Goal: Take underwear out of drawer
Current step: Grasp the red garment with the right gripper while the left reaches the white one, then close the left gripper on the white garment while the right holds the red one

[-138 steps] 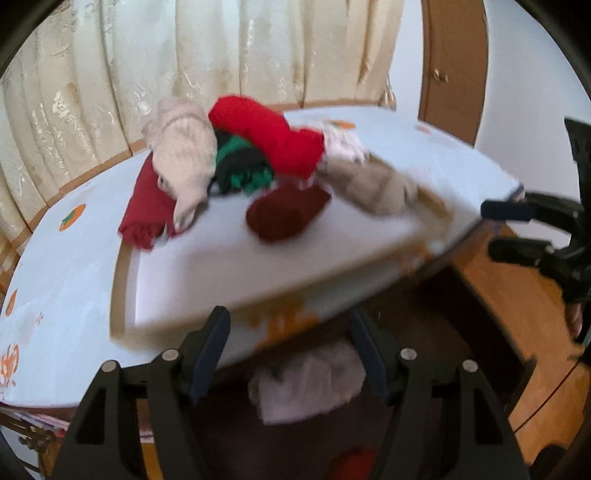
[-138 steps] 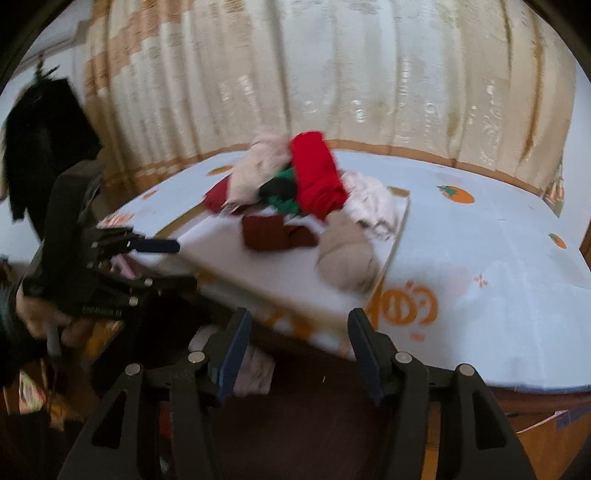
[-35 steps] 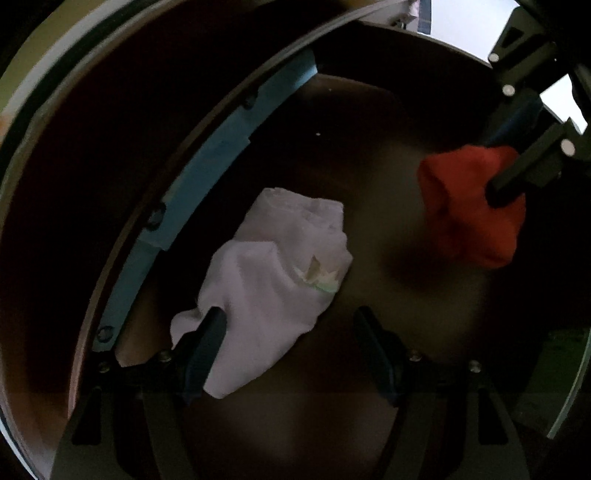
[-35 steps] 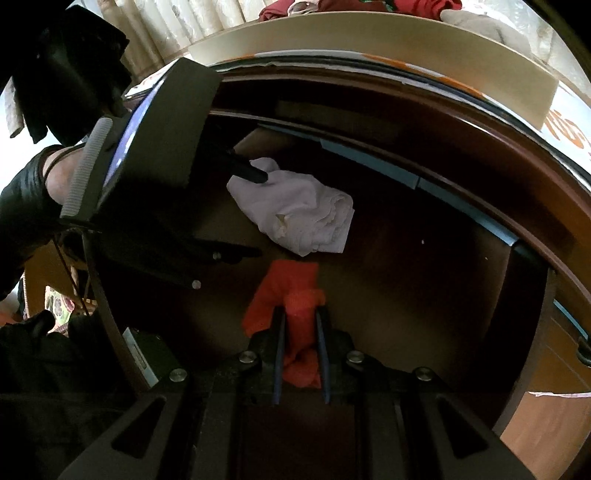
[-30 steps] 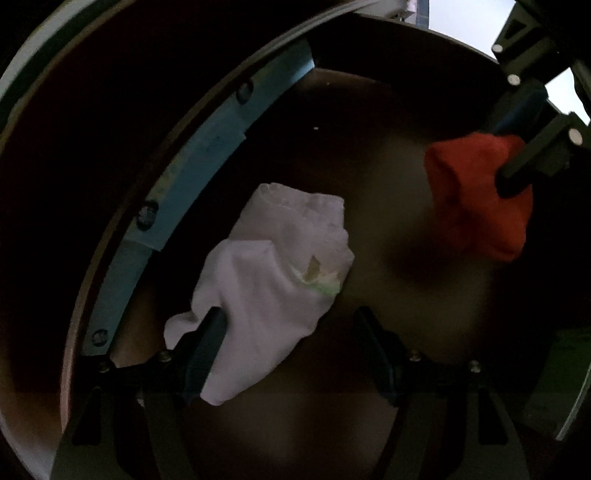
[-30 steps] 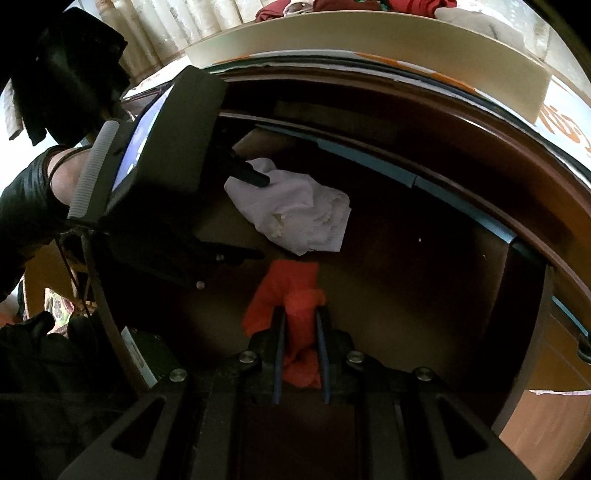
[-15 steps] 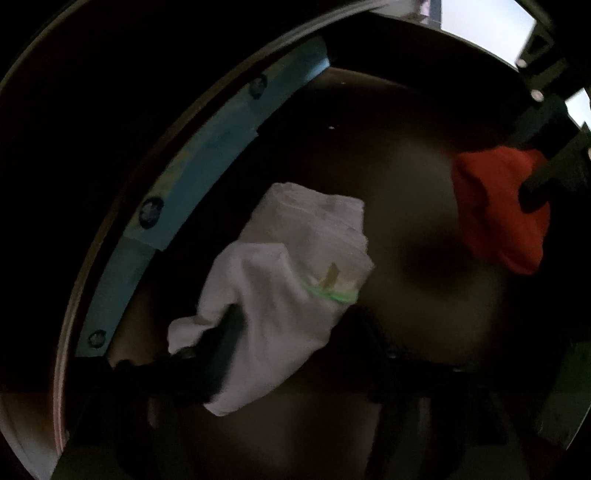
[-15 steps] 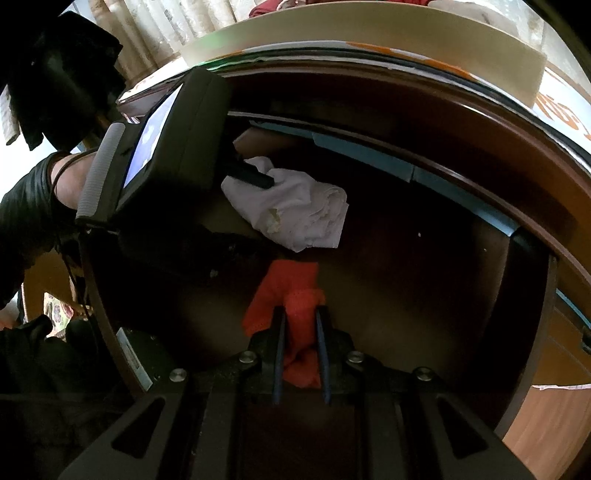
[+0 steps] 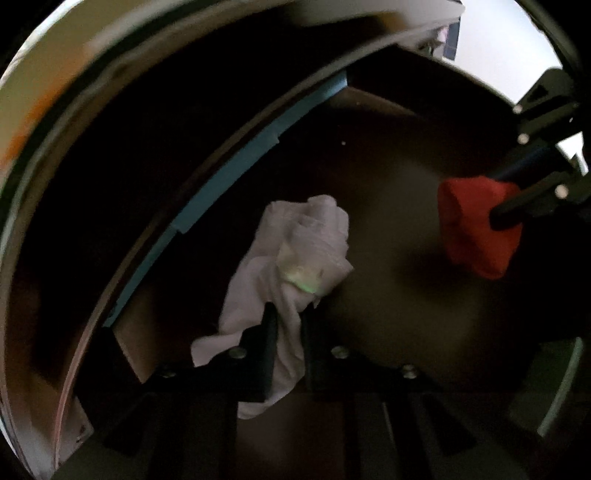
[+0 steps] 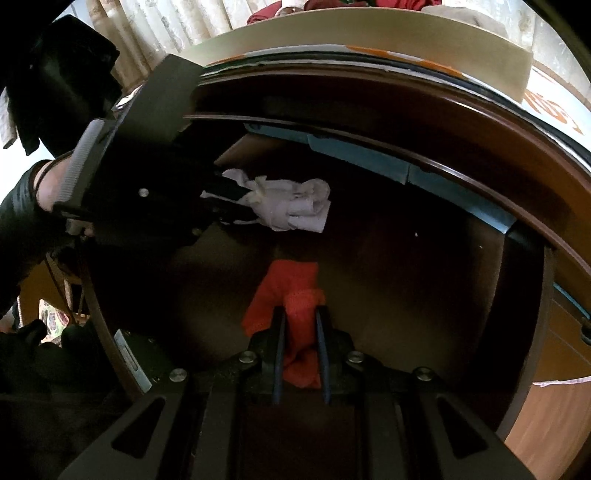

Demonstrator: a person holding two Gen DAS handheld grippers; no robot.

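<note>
Inside the dark wooden drawer (image 10: 424, 266), my left gripper (image 9: 290, 317) has just finished shutting on the white underwear (image 9: 295, 258), which bunches up between its jaws. The right wrist view shows the same white underwear (image 10: 288, 206) pinched at the left gripper's (image 10: 247, 203) tips, held by a black-gloved hand. My right gripper (image 10: 300, 314) is shut on the red underwear (image 10: 291, 295), whose cloth sticks out past the jaws. In the left wrist view that red underwear (image 9: 476, 229) hangs at the far right from the right gripper (image 9: 498, 210).
A blue strip (image 10: 406, 162) runs along the drawer's back wall under the tabletop edge (image 10: 369, 33). More clothes (image 10: 351, 5) lie on the table above. The drawer's brown floor (image 9: 388, 184) spreads between the two garments. Curtains (image 10: 166, 22) hang behind.
My left gripper's jaws have come together on the white underwear, crumpling it into a bunch. The right gripper has stayed still with the red underwear.
</note>
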